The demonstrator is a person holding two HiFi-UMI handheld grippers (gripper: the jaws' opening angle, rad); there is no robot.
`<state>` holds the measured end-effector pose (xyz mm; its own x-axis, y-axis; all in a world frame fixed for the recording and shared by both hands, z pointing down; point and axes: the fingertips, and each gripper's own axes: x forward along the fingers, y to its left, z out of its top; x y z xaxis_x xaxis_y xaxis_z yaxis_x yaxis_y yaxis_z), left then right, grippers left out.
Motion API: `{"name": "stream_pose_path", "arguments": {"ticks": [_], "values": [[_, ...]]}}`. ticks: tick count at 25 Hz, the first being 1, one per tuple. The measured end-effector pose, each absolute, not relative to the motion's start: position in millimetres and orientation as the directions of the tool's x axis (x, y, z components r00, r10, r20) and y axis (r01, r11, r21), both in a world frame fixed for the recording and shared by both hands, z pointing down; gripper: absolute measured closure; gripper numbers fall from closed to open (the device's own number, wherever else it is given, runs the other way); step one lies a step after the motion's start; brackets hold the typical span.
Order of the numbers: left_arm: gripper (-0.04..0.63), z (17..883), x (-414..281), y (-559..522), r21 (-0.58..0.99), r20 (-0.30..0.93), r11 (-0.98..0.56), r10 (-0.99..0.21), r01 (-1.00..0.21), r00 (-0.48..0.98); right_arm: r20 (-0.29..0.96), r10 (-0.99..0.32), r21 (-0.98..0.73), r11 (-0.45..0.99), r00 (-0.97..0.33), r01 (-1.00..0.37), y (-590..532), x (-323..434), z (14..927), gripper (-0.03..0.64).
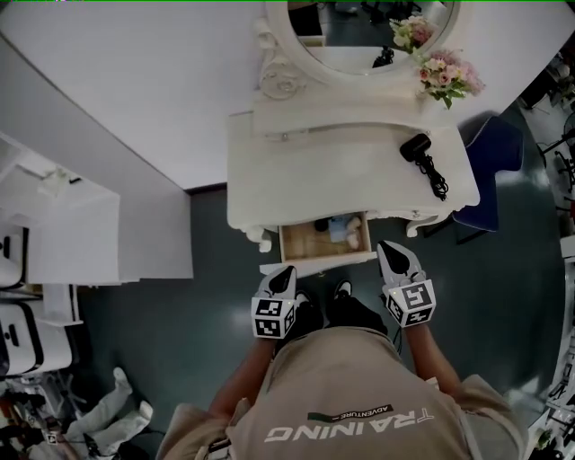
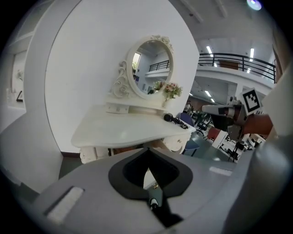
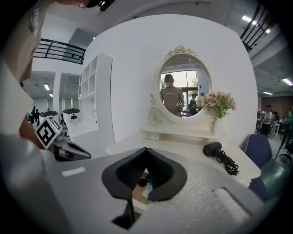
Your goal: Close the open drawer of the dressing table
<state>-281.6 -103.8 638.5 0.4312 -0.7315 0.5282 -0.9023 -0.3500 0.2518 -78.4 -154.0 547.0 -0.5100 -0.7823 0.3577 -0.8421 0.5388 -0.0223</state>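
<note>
The white dressing table (image 1: 296,171) stands against the wall with its oval mirror (image 1: 368,27). Its small middle drawer (image 1: 301,243) is pulled out toward me, with a few small items inside; its white front panel (image 1: 316,263) faces me. My left gripper (image 1: 286,273) is shut and empty, its tip just at the left end of the drawer front. My right gripper (image 1: 393,249) is also shut and empty, just right of the drawer's right corner. In the right gripper view the drawer's wooden inside (image 3: 141,191) shows through the hole between the jaws.
A black hair dryer (image 1: 417,148) with a coiled cord lies on the tabletop's right side. Pink flowers (image 1: 446,75) stand by the mirror. A blue chair (image 1: 492,162) is right of the table, white shelving (image 1: 63,234) to the left. My feet (image 1: 341,310) are below the drawer.
</note>
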Motion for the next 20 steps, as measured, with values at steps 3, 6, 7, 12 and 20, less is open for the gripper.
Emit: {"name": "stream_pose_path", "arguments": {"ticks": [3, 6, 7, 12, 20], "values": [[0.578, 674.5, -276.3, -90.7, 0.275, 0.596, -0.331, -0.678, -0.903, 0.430, 0.374, -0.775, -0.033, 0.537, -0.509, -0.843, -144.1, -76.8, 553.6, 0.615], [0.578, 708.0, -273.5, -82.5, 0.308, 0.657, -0.295, -0.622, -0.904, 0.426, 0.403, -0.768, -0.048, 0.526, -0.498, -0.849, -136.7, -69.5, 563.2, 0.615], [0.578, 717.5, -273.5, -81.7, 0.315, 0.673, -0.281, -0.607, -0.907, 0.422, 0.413, -0.763, -0.043, 0.528, -0.497, -0.848, -135.5, -67.2, 565.1, 0.615], [0.578, 754.1, -269.0, -85.2, 0.366, 0.721, -0.195, -0.559, -0.910, 0.410, 0.457, -0.737, 0.050, 0.580, -0.498, -0.813, -138.0, -59.2, 577.1, 0.615], [0.578, 791.5, -257.9, -71.6, 0.363, 0.804, -0.176, -0.438, -0.915, 0.403, 0.433, -0.727, -0.007, 0.590, -0.534, -0.808, -152.3, -62.9, 578.9, 0.614]]}}
